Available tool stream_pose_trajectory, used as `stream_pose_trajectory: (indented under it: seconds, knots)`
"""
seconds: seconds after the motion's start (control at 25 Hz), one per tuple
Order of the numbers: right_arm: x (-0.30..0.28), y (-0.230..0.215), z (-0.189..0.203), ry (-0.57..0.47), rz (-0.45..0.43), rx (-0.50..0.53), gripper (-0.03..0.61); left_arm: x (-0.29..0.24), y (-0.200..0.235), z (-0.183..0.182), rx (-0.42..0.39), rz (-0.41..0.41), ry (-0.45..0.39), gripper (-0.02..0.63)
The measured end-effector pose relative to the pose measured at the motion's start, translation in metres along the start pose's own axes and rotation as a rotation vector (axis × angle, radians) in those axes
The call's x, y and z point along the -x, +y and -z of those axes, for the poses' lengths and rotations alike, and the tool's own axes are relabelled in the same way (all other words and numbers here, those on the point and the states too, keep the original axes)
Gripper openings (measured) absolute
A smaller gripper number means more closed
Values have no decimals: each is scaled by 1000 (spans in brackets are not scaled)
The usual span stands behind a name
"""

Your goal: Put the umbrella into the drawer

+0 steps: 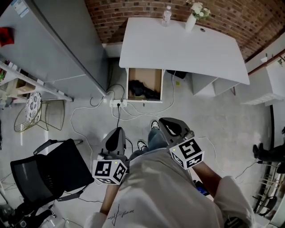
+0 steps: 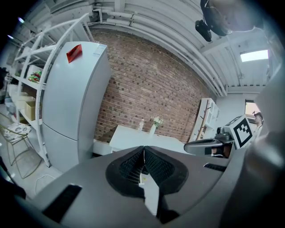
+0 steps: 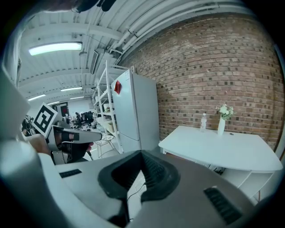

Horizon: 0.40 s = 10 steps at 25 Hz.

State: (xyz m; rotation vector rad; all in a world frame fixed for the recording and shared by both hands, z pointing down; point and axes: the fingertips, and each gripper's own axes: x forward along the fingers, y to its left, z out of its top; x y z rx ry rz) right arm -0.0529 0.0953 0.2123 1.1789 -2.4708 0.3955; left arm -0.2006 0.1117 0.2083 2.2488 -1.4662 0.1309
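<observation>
Head view: looking steeply down at a white desk (image 1: 178,49) against a brick wall (image 1: 133,9), carrying a bottle (image 1: 166,15) and a vase of flowers (image 1: 191,20) at its far edge. Showing the drawer (image 1: 149,75) pulled open under the desk's near side, with the umbrella (image 1: 140,90) lying inside it as a dark bundle. Holding the left gripper (image 1: 118,130) and the right gripper (image 1: 162,121) side by side, well back from the drawer, both pointing toward it and touching nothing. Catching a grey fridge (image 1: 49,40) at the left and a black chair (image 1: 53,171) at the lower left.

Left gripper view: showing the ribbed pads (image 2: 131,166) pressing together with nothing between them; facing the fridge, the brick wall and the desk, with the right gripper hanging at the right edge.

Right gripper view: showing the pads (image 3: 154,174) meeting likewise, gripping nothing; looking across the desk with the bottle and vase, the fridge behind, and the left gripper sitting at the left.
</observation>
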Motion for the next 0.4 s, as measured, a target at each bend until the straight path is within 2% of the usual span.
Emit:
stream_pose_trajectory:
  seconds: [0.4]
  knots:
    - [-3,0,-5,3,-55,40,15,-5,-7,2,12,6,-9,18]
